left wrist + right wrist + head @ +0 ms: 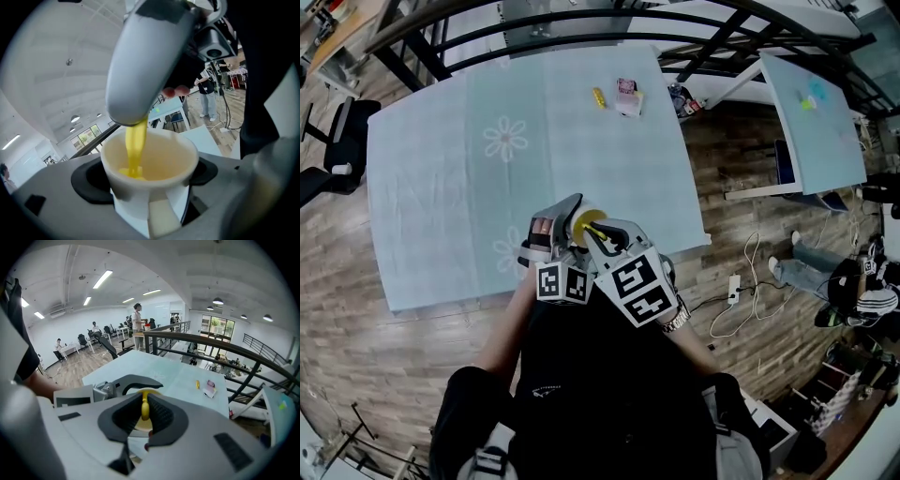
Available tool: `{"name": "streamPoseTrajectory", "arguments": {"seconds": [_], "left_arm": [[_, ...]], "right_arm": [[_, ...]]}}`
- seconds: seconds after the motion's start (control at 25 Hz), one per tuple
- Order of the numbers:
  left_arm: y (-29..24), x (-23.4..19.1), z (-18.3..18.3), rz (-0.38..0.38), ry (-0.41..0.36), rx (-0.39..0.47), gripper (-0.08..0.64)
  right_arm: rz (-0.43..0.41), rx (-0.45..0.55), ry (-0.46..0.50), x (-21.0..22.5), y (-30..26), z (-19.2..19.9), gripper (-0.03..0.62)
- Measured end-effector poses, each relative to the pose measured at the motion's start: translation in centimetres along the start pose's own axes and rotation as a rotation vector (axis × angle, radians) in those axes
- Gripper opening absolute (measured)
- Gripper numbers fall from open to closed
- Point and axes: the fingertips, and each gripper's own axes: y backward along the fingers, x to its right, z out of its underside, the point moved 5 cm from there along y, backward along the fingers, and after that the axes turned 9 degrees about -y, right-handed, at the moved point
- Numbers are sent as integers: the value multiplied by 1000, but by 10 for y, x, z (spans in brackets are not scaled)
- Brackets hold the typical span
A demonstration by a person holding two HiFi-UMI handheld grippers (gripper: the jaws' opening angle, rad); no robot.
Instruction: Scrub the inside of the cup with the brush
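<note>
Clamped white cup (161, 157) in L gripper (147, 177) fingers; pinched yellow brush (135, 140) in R gripper (144, 414) fingers, tip at cup bottom. Mid-scrub, prob.; next needed swirling round wall, cup steady.

This is a large open-plan office on an upper level. The right gripper view shows rows of work tables (70, 348) with black office chairs (107, 346) and people (59, 346) seated at them, under long ceiling strip lights (102, 279). A black railing (211, 345) edges the wood plank floor (750, 178). A power strip (733, 286) with cables lies beside the cloth-covered desk (441, 187).
</note>
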Motion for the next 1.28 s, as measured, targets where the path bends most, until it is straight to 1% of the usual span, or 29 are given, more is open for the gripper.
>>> {"name": "streamPoseTrajectory", "arguments": {"seconds": [0.28, 0.44, 0.68, 1.0, 1.12, 1.2, 1.28], "left_arm": [[0, 0, -3, 1, 5, 12, 430], [0, -2, 0, -9, 6, 2, 430], [-2, -4, 8, -21, 0, -18, 430], [-4, -8, 16, -34, 28, -32, 430], [-6, -7, 17, -30, 26, -32, 430], [-7, -6, 17, -27, 28, -31, 430], [-7, -3, 16, -19, 35, -20, 430]], "right_arm": [[29, 28, -55, 19, 5, 2, 41], [67, 18, -52, 25, 6, 3, 40], [70, -22, -41, 23, 0, 14, 38], [12, -99, -6, 9, -7, 23, 38], [-21, -100, -3, 1, -11, 20, 38], [-27, -99, 19, -1, -12, 16, 38], [-39, -86, 13, -2, -12, 12, 38]]}}
